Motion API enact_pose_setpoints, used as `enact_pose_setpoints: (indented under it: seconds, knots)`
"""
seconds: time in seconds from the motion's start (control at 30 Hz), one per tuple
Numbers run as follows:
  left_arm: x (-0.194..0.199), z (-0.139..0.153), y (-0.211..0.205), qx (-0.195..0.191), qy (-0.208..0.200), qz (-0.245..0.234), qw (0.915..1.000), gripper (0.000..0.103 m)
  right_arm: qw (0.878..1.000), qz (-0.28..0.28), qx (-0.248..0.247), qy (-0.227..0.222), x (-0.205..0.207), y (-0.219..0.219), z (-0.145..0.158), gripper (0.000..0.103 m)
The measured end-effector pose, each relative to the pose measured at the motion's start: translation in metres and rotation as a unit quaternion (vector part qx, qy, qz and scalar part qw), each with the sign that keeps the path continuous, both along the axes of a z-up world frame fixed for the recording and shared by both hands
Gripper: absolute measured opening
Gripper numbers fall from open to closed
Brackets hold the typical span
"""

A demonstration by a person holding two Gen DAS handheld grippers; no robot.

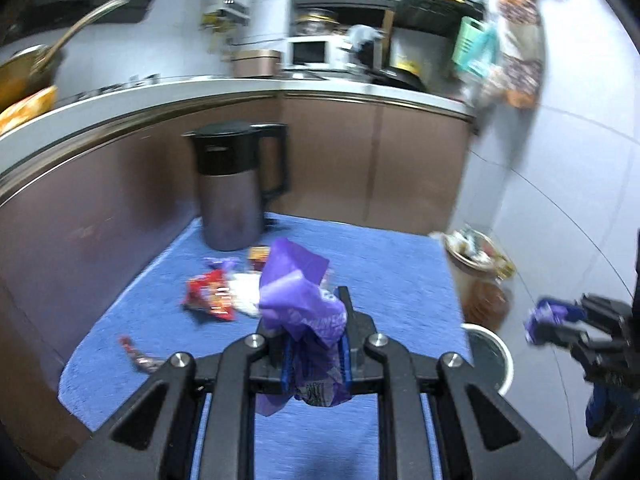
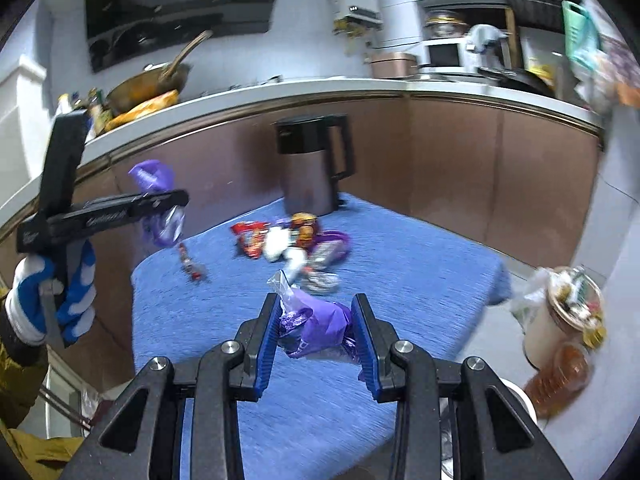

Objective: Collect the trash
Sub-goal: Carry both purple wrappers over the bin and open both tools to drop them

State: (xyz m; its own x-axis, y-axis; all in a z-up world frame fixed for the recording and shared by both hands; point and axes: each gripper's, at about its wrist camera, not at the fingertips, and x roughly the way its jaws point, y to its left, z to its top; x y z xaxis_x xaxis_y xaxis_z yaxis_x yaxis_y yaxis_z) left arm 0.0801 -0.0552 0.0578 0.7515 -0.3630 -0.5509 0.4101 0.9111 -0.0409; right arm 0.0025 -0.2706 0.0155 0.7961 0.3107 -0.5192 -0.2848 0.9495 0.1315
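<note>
Blue mat (image 1: 384,264), kettle (image 1: 236,184) at its far edge. Left gripper (image 1: 310,320), above mat: jaws nearly together, clamped on purple wrapper (image 1: 300,300). Right gripper (image 2: 316,320): jaws partway apart, gripping crumpled purple wrapper (image 2: 320,324). Loose wrappers (image 2: 280,240) near kettle.

Even indoor light, no strong shadows; motion blur grows away from the kettle (image 1: 234,184), edges bend strongly.

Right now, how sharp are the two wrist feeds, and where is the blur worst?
Left wrist view: the purple wrapper in the left gripper is fairly sharp, shelves and trash can smeared. Right wrist view: right gripper crisp, table litter streaked; both curved at the edges.
</note>
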Motion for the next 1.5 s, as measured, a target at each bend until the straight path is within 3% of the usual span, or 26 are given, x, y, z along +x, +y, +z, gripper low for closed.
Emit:
enact_pose_setpoints:
  seconds: [0.2,0.33,0.57,0.73,0.8,0.87,0.93,1.2,1.5]
  knots:
    - [-0.012,0.000,-0.084,-0.003,0.024,-0.085,0.9961,0.018,0.997,-0.082,0.014,-0.007,-0.021,-0.075,-0.007,0.034]
    - [-0.011,-0.018,-0.157,0.017,0.047,-0.139,0.9890,0.020,0.991,-0.133,0.032,0.004,-0.027,-0.121,-0.024,0.034]
    - [-0.003,-0.069,-0.264,0.044,0.102,-0.208,0.9719,0.020,0.976,-0.202,0.065,0.054,-0.018,-0.191,-0.077,0.034]
    - [0.004,-0.106,-0.315,0.056,0.131,-0.237,0.9610,0.020,0.966,-0.225,0.082,0.100,-0.003,-0.220,-0.122,0.034]
    - [0.007,-0.119,-0.329,0.060,0.140,-0.242,0.9584,0.025,0.961,-0.234,0.087,0.121,0.005,-0.230,-0.141,0.036]
    - [0.015,-0.128,-0.339,0.056,0.151,-0.240,0.9575,0.054,0.957,-0.245,0.082,0.135,0.011,-0.238,-0.154,0.036]
    - [0.022,-0.132,-0.342,0.044,0.158,-0.238,0.9572,0.062,0.954,-0.250,0.081,0.146,0.016,-0.243,-0.164,0.041]
    - [0.028,-0.128,-0.339,0.020,0.158,-0.241,0.9573,0.062,0.948,-0.268,0.070,0.159,0.019,-0.251,-0.170,0.056]
    - [0.003,-0.095,-0.299,0.034,0.078,-0.199,0.9763,0.062,0.958,-0.257,0.059,0.111,0.003,-0.229,-0.122,0.075]
